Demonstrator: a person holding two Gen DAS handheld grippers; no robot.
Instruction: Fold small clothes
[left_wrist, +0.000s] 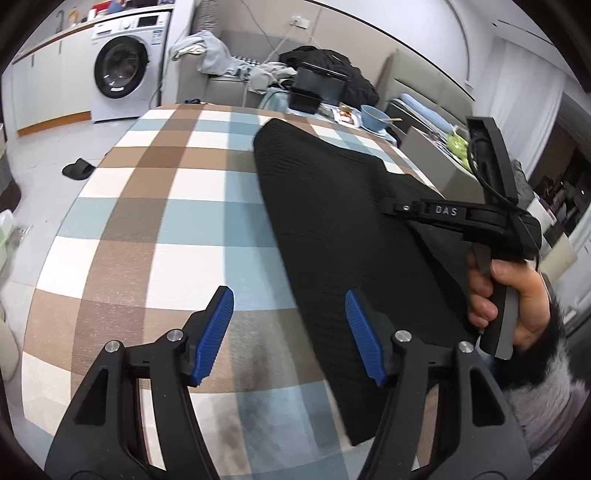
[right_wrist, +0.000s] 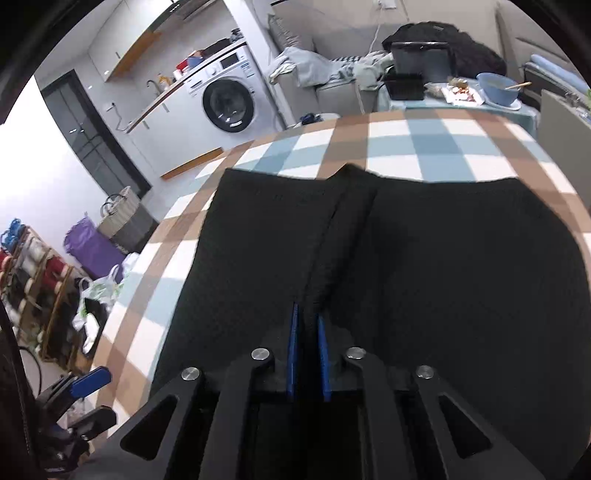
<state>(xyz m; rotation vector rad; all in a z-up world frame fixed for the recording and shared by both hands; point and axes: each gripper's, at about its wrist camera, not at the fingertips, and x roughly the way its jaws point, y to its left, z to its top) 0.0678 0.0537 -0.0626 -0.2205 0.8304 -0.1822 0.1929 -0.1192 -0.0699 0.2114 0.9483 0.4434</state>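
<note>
Blue bowl (right_wrist: 496, 88) holds a utensil. Black garment (left_wrist: 343, 221) lies lengthwise away; right gripper (right_wrist: 306, 325) pinches its ridge, left gripper (left_wrist: 288, 314) spread.

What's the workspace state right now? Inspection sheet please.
Surface: checked tablecloth, blue, brown and white.
Job's things: black garment spread on it, a ridge pinched up.
Clutter: blue bowl, black containers beyond the far edge.
Grippers: left gripper open above the cloth; right gripper shut on the ridge.
Cables: black cable on the right gripper's body.
Surroundings: washing machine, sofa with clothes, slipper.
</note>
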